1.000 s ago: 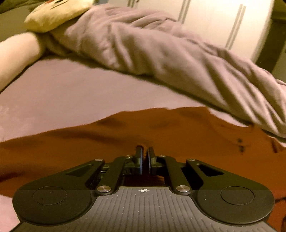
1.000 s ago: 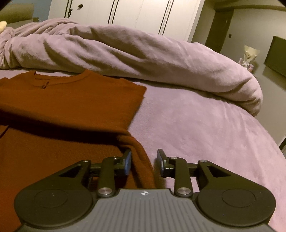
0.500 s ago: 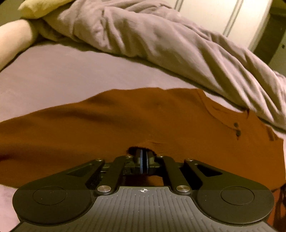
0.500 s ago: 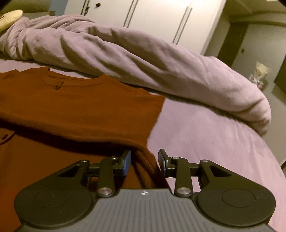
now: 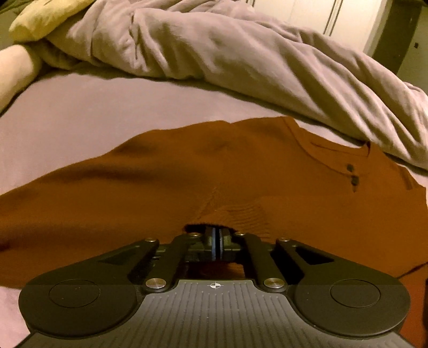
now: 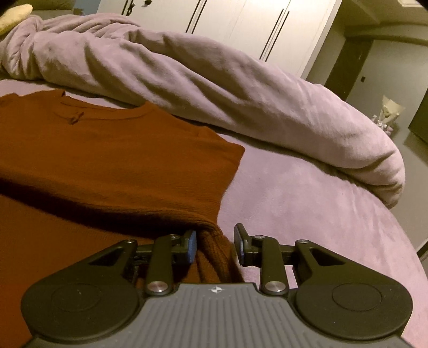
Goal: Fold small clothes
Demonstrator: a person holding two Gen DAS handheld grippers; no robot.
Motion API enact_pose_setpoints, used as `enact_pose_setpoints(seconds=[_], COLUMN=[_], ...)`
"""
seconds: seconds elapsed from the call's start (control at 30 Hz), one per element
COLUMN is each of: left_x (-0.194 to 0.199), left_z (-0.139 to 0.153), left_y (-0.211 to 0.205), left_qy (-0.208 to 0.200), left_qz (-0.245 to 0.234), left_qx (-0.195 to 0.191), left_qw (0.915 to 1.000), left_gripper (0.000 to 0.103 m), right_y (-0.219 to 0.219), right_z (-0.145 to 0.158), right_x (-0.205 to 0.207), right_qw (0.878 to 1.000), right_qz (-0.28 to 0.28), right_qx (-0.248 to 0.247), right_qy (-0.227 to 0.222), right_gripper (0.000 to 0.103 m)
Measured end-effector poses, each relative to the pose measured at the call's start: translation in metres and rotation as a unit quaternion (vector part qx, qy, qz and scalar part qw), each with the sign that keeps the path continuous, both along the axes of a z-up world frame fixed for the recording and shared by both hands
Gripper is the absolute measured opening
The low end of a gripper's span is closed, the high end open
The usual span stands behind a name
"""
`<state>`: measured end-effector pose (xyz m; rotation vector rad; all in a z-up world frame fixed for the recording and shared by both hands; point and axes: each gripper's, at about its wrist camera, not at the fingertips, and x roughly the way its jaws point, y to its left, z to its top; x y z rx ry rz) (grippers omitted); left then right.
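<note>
A rust-brown knit top [image 5: 214,171] with small dark buttons at the neck lies spread on the purple bed; it also shows in the right wrist view [image 6: 107,160], with a fold across it. My left gripper [image 5: 216,235] is shut, and its tips are covered by a raised ribbed edge of the top, so it appears to pinch that edge. My right gripper [image 6: 215,243] is open, with the ribbed right edge of the top lying between its fingers.
A rolled lilac duvet [image 6: 214,88] lies across the far side of the bed, also in the left wrist view [image 5: 240,59]. A yellow pillow [image 5: 40,16] sits at the far left. The bare purple sheet [image 6: 307,214] stretches right of the top. White wardrobe doors [image 6: 240,24] stand behind.
The left gripper closed on the top's edge and has carried it forward over the garment. The right gripper stayed open and moved forward along the right edge.
</note>
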<state>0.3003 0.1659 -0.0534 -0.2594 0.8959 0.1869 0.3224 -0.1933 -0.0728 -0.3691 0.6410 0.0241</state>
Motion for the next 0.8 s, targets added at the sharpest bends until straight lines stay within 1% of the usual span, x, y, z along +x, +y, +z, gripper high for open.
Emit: enact_pose_setpoints(seconds=[0.07,0.13,0.27,0.3,0.37,0.4,0.43,0.47,0.5,0.53,0.57,0.6,0.63,0.7,0.8], left_x=[-0.001,-0.002,-0.001,-0.002,-0.006,-0.009,-0.012,-0.015,-0.019,-0.023,-0.028,-0.034,-0.042,-0.064,-0.103], left_z=[0.002,0.005,0.010,0.011,0.014,0.016,0.018,0.020,0.022,0.024,0.026,0.027,0.028,0.026,0.018], left_y=[-0.001,-0.003,0.002,0.003,0.004,0.003,0.003,0.002,0.002,0.003,0.004,0.006,0.009,0.017,0.040], left_qy=[-0.003,-0.006,-0.003,-0.001,-0.002,-0.003,-0.003,-0.004,-0.006,-0.007,-0.009,-0.010,-0.011,-0.023,-0.038], left_qz=[0.000,0.008,0.031,0.031,0.028,0.030,0.030,0.029,0.030,0.031,0.032,0.035,0.041,0.061,0.105], left_qx=[0.012,0.033,0.055,0.051,0.039,0.041,0.043,0.045,0.044,0.041,0.032,0.021,0.008,-0.021,-0.056], left_qw=[0.9999,0.9994,0.9980,0.9982,0.9988,0.9987,0.9986,0.9986,0.9985,0.9986,0.9989,0.9991,0.9991,0.9977,0.9922], left_gripper=[0.002,0.002,0.002,0.002,0.007,0.013,0.027,0.034,0.047,0.054,0.057,0.070,0.085,0.091,0.090], right_y=[-0.002,-0.004,-0.006,-0.006,-0.007,-0.008,-0.008,-0.007,-0.005,-0.003,-0.001,0.000,0.001,0.005,0.009], right_z=[0.004,0.007,0.010,0.011,0.016,0.018,0.021,0.023,0.025,0.027,0.029,0.030,0.031,0.031,0.027], right_x=[-0.005,-0.013,-0.028,-0.034,-0.045,-0.050,-0.057,-0.061,-0.066,-0.071,-0.076,-0.079,-0.083,-0.093,-0.111], right_qw=[1.000,1.000,1.000,1.000,1.000,1.000,1.000,1.000,1.000,1.000,1.000,1.000,1.000,1.000,1.000], right_qz=[0.000,0.003,0.006,0.006,0.004,0.005,0.006,0.008,0.010,0.013,0.016,0.017,0.019,0.021,0.021], right_qx=[0.002,-0.002,-0.014,-0.016,-0.014,-0.010,-0.006,-0.005,-0.005,-0.006,-0.006,-0.004,-0.001,0.008,0.017], right_qy=[0.000,-0.002,-0.005,-0.007,-0.011,-0.012,-0.013,-0.014,-0.014,-0.016,-0.016,-0.015,-0.012,-0.005,0.006], right_gripper=[0.027,0.028,0.031,0.032,0.034,0.035,0.035,0.035,0.036,0.037,0.040,0.042,0.043,0.045,0.050])
